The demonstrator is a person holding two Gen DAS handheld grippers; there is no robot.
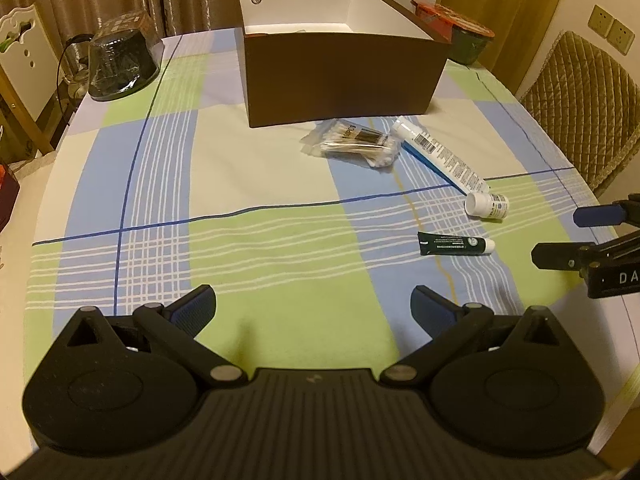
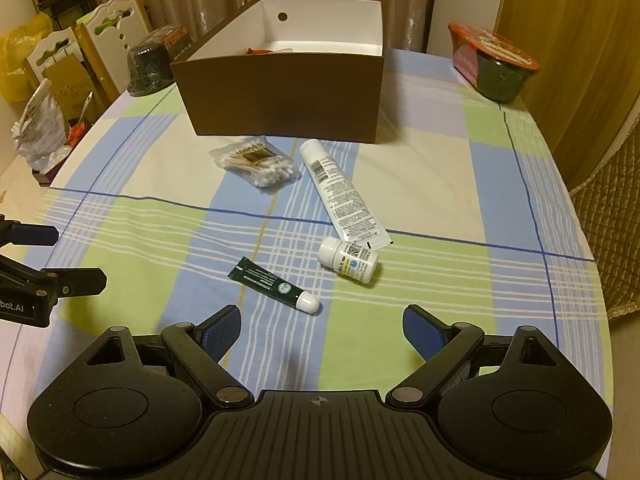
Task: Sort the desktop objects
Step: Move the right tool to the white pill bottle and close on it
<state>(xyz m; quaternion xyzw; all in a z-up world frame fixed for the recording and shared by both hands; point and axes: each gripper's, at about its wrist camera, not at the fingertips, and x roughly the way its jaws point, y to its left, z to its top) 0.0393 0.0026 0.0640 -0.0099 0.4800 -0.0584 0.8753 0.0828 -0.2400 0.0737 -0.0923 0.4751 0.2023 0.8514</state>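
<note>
A smooth checked tablecloth (image 2: 420, 184) in blue, green and cream is spread over the round table. In the upper middle of both views a rectangular cardboard box (image 2: 288, 96) is seen, brown and matte outside, white inside, with a round hole in its far wall (something orange-red lies inside, too hidden to be told). Just below the box, a crinkled clear bag of cotton swabs (image 2: 256, 162) is placed, and beside it a long flat white tube (image 2: 340, 192) with printed text lies diagonally. Its crimped end almost touches a small white plastic bottle (image 2: 349, 260), which is laid on its side. A short dark green tube (image 2: 274, 284) with a rounded white cap is found near the bottom middle of the right wrist view. The right gripper (image 2: 322, 330) is held wide, nothing between its ribbed blue pads; the left gripper (image 1: 312, 308) is likewise spread wide and empty, above bare cloth.
</note>
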